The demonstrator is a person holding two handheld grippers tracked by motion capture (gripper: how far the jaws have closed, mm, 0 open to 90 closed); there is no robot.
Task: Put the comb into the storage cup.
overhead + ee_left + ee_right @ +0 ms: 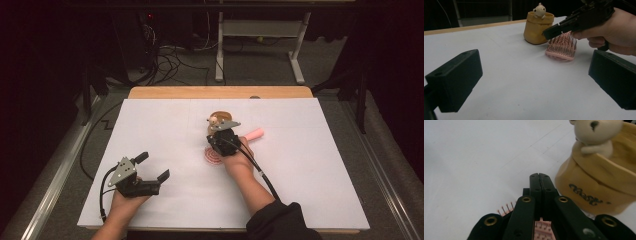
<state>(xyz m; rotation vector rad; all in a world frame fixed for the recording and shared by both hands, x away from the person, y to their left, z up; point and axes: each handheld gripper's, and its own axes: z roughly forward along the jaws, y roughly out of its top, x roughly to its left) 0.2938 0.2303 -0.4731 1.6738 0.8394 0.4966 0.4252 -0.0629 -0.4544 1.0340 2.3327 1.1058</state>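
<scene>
A pink hairbrush [254,134] lies bristles up near the middle of the white table [300,165]; its bristled head [562,47] rests just in front of a mustard-yellow pot [537,27]. A small cream bear figure [539,11] peeks over the pot's rim. My right gripper [216,131] hovers over the brush head and points at the pot [599,182], its jaws pressed together with nothing between them; pink bristles [505,210] show beneath it. My left gripper [153,166] rests at the front left of the table, open and empty, well away from the brush.
The white sheet covers a wooden tabletop whose far edge [220,92] shows behind the pot. Cables and a metal table frame [220,50] stand on the dark floor beyond. A person's right hand [614,32] holds the right gripper above the brush.
</scene>
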